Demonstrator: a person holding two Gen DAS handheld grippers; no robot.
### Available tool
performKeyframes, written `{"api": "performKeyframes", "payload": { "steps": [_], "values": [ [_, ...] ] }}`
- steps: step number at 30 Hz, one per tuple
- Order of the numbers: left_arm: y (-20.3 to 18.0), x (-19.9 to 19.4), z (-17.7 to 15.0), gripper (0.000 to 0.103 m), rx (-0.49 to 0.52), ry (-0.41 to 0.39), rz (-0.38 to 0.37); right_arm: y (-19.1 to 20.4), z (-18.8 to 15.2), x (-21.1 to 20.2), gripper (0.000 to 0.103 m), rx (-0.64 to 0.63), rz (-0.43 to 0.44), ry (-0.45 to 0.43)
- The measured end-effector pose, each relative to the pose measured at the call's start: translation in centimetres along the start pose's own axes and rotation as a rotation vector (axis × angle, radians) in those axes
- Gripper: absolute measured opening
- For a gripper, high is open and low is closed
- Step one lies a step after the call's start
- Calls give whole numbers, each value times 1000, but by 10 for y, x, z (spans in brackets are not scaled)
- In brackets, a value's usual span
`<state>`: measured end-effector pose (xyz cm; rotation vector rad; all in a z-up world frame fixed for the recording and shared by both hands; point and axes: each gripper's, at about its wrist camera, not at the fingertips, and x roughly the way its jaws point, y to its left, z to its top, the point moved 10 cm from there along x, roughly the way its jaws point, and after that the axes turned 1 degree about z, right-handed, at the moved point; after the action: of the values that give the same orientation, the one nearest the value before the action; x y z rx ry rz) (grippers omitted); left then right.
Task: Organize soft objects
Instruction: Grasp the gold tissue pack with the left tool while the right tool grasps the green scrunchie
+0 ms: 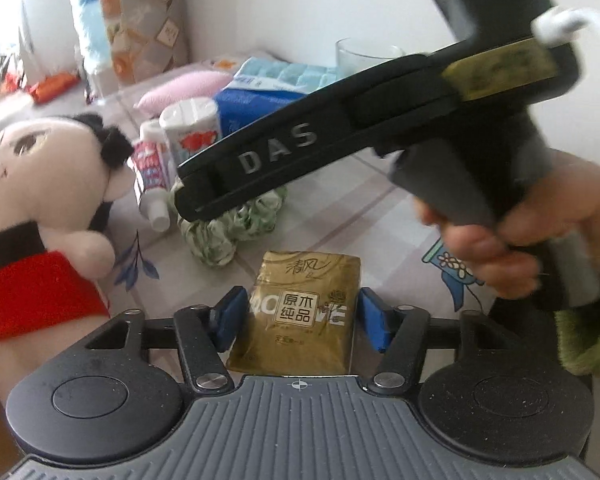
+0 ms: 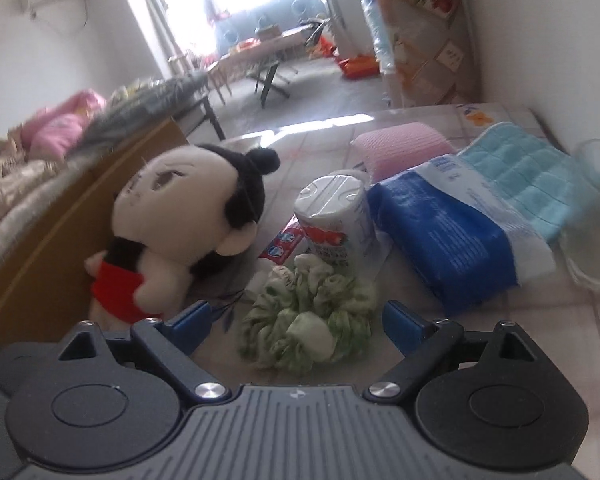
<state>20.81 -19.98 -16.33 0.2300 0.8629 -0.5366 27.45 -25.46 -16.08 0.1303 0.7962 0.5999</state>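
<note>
1. The left gripper (image 1: pixel 298 316) straddles the gold tissue pack (image 1: pixel 300 314) at lower centre; whether its blue pads press the pack I cannot tell. A weak pinch could let the slick wrapper slip.
2. The right gripper (image 2: pixel 296 326) is spread wide over the green scrunchie (image 2: pixel 310 318), holding nothing; it could nudge the plush doll (image 2: pixel 188 232) at left.
3. The pack's long axis runs up the frame, away from the camera.

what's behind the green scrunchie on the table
Directly behind the green scrunchie stands a wrapped tissue roll, with a toothpaste tube beside it. The scrunchie covers the roll's base and the tube's near end.
</note>
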Motion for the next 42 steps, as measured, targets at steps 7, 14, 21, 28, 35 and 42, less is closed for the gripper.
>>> {"api": "performKeyframes", "payload": {
  "steps": [7, 14, 21, 28, 35, 42],
  "values": [
    [14, -2, -5, 57, -55, 24, 29, 2, -6, 27, 69, -86, -30, 62],
    [20, -7, -14, 56, -84, 24, 50, -10, -26, 1, 33, -25, -44, 42],
    [15, -16, -15, 54, -98, -5, 37, -28, -39, -43, 23, 182, -22, -53],
    [10, -52, -14, 54, -130, -72, 17, -20, -33, -98, 22, 261, -17, -167],
    [24, -129, -3, 54, -187, -222, 9, 30, 3, -149, 22, 171, 2, -268],
    [87, -219, 12, 54, -280, -396, 132, 120, 64, -157, 22, 5, 120, -327]
  ]
}}
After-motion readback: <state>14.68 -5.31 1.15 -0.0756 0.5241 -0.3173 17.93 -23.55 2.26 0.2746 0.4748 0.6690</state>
